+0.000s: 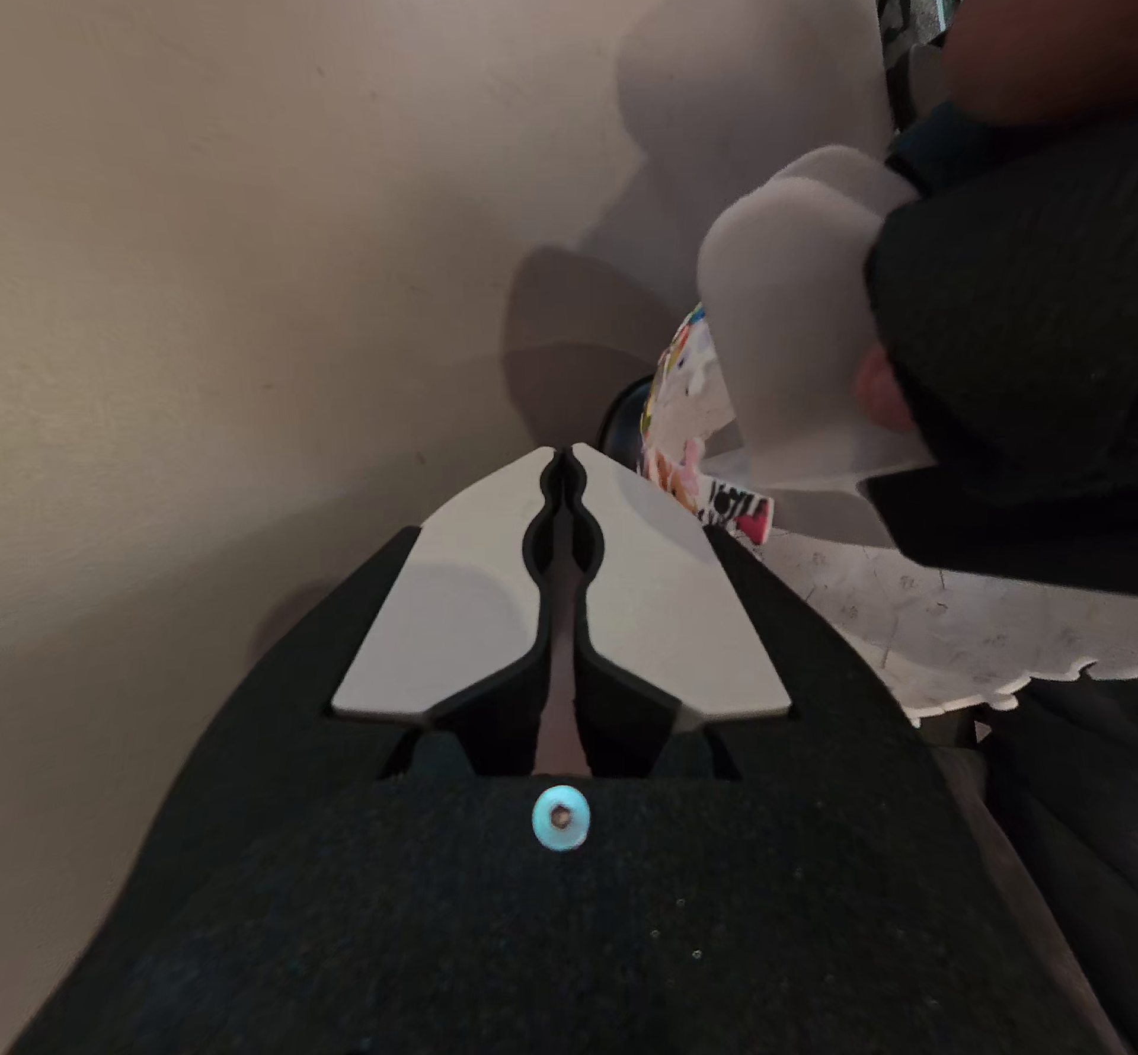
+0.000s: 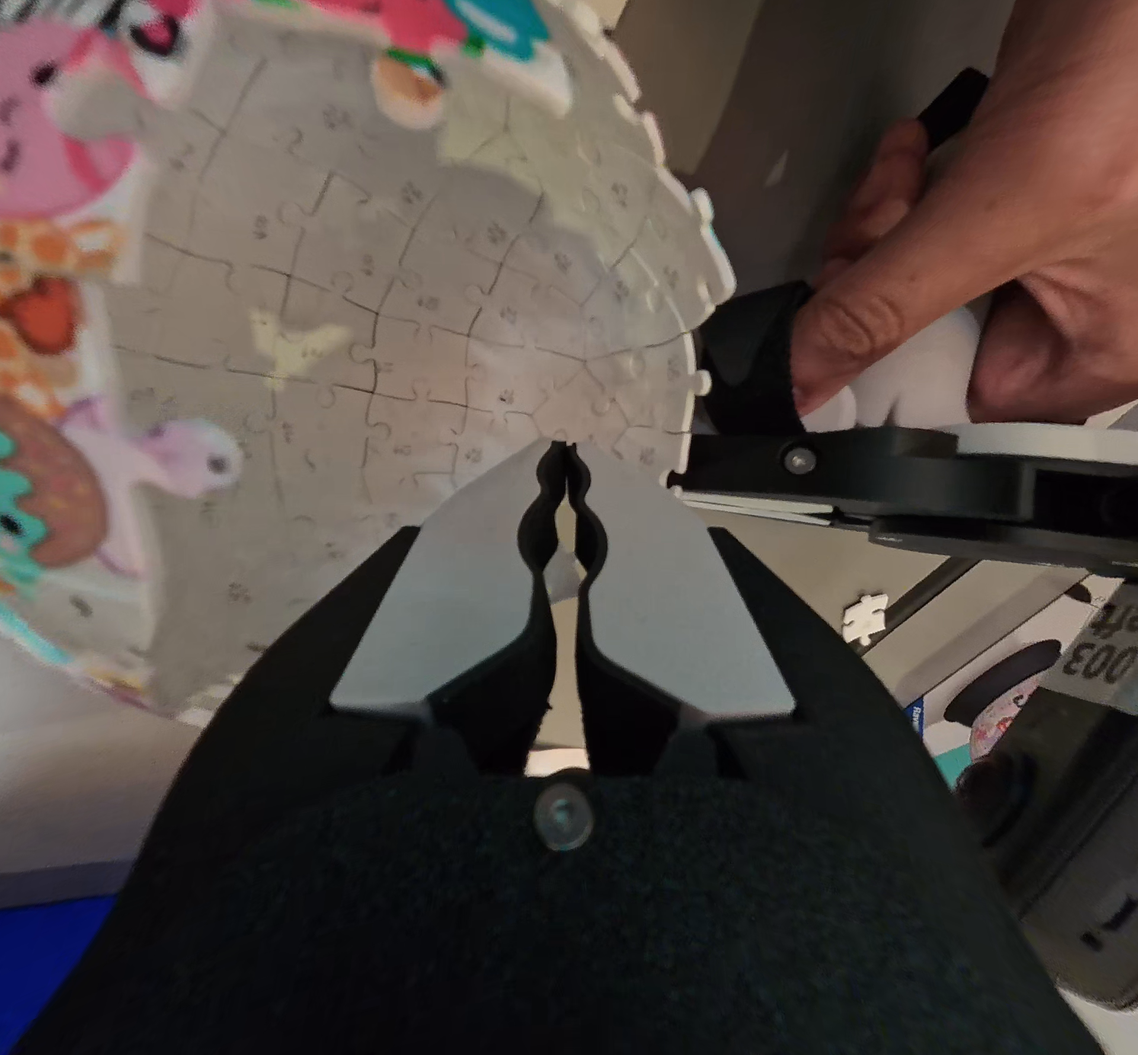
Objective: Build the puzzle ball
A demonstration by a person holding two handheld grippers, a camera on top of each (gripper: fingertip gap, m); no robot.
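Nearby, loose puzzle piece, person's hand

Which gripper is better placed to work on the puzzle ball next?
Probably the right gripper: its shut tips sit against the inner surface of the puzzle ball. The left gripper, also shut, points at the bare wall, with the ball off beside it.
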